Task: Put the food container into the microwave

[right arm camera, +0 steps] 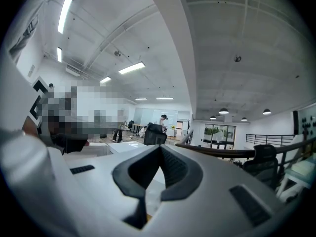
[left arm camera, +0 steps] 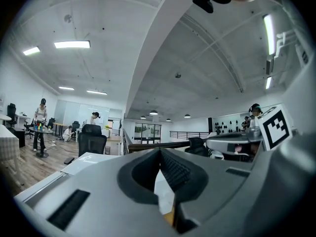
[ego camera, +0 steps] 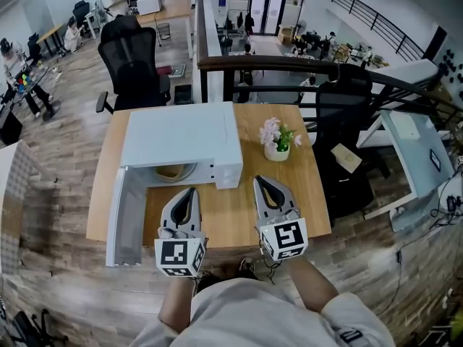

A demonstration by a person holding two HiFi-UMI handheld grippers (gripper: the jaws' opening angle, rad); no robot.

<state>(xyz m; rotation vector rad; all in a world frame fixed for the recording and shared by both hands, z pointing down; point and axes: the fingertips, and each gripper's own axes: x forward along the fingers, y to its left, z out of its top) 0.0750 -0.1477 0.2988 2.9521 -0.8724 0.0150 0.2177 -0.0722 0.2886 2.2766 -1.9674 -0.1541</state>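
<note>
A white microwave (ego camera: pixel 181 139) stands on the wooden table (ego camera: pixel 231 215), its door (ego camera: pixel 126 215) swung open to the left. Inside the cavity a pale yellowish food container (ego camera: pixel 172 170) shows partly, on the turntable. My left gripper (ego camera: pixel 191 191) hovers just in front of the open cavity, shut and holding nothing. To its right, my right gripper (ego camera: pixel 259 181) is level with it, over bare table, also shut and holding nothing. In the left gripper view the left gripper (left arm camera: pixel 160 152) has its jaws closed tip to tip. The right gripper (right arm camera: pixel 160 148) looks the same in the right gripper view.
A small white pot of pink flowers (ego camera: pixel 277 142) sits on the table right of the microwave. Black office chairs (ego camera: pixel 134 60) (ego camera: pixel 340 114) stand behind the table. A railing (ego camera: pixel 275 63) runs behind it. People sit at desks (ego camera: pixel 43 42) far to the left.
</note>
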